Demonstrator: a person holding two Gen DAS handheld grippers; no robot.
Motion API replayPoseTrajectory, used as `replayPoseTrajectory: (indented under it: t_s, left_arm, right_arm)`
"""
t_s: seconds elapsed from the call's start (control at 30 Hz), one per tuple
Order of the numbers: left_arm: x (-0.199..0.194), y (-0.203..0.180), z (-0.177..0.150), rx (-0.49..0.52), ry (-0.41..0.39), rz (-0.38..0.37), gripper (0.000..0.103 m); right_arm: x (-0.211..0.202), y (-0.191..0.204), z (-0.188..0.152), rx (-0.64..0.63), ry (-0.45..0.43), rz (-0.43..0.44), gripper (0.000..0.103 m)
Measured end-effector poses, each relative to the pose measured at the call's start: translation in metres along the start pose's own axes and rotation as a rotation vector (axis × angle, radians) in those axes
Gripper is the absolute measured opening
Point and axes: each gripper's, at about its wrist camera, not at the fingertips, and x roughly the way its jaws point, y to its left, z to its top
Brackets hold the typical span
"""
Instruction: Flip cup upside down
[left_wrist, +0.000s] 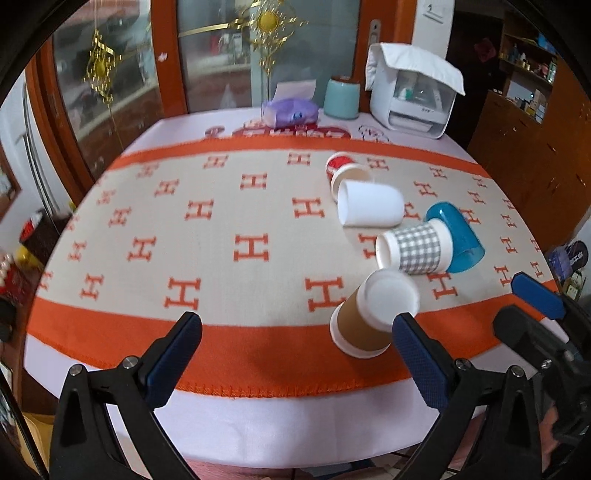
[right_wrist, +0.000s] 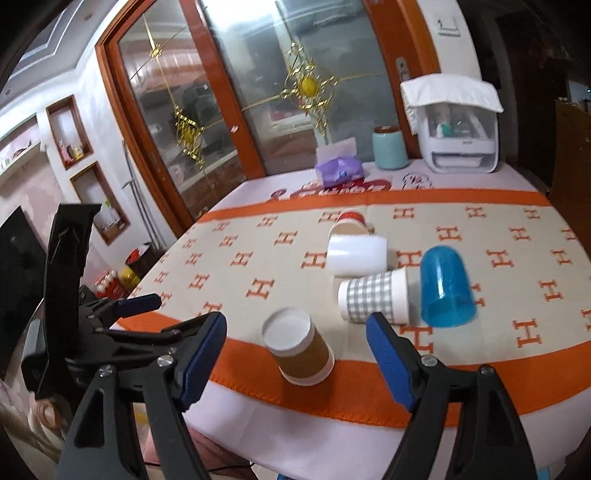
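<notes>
A brown paper cup (left_wrist: 364, 317) (right_wrist: 301, 349) stands upside down on the orange stripe near the table's front edge. Behind it lie a grey checked cup (left_wrist: 415, 249) (right_wrist: 375, 301), a plain white cup (left_wrist: 371, 203) (right_wrist: 356, 254), a red cup (left_wrist: 341, 168) (right_wrist: 349, 221) and a blue plastic cup (left_wrist: 456, 238) (right_wrist: 445, 286), all on their sides. My left gripper (left_wrist: 297, 350) is open and empty, left of the brown cup. My right gripper (right_wrist: 295, 354) is open and empty, with the brown cup between its fingers' line of sight, apart from both.
A patterned orange and cream cloth (left_wrist: 221, 236) covers the table. At the back stand a purple tissue pack (left_wrist: 290, 110), a teal canister (left_wrist: 341, 98) and a white appliance (left_wrist: 412, 94). Glass doors (right_wrist: 221, 110) rise behind the table. The right gripper shows in the left wrist view (left_wrist: 532, 306).
</notes>
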Motion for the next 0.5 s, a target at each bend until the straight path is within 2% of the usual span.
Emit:
replayPoseTrajectory:
  t_s: [0.33, 0.5]
  left_arm:
    - [-0.050, -0.009, 0.030, -0.019, -0.110, 0.047, 0.102]
    - [-0.067, -0.014, 0.043, -0.030, -0.129, 0.002, 0.102]
  right_arm:
    - [-0.033, 0.008, 0.035, 0.060, -0.048, -0.072, 0.080]
    - [-0.039, 0.012, 0.042, 0.050, -0.068, -0.125, 0.080]
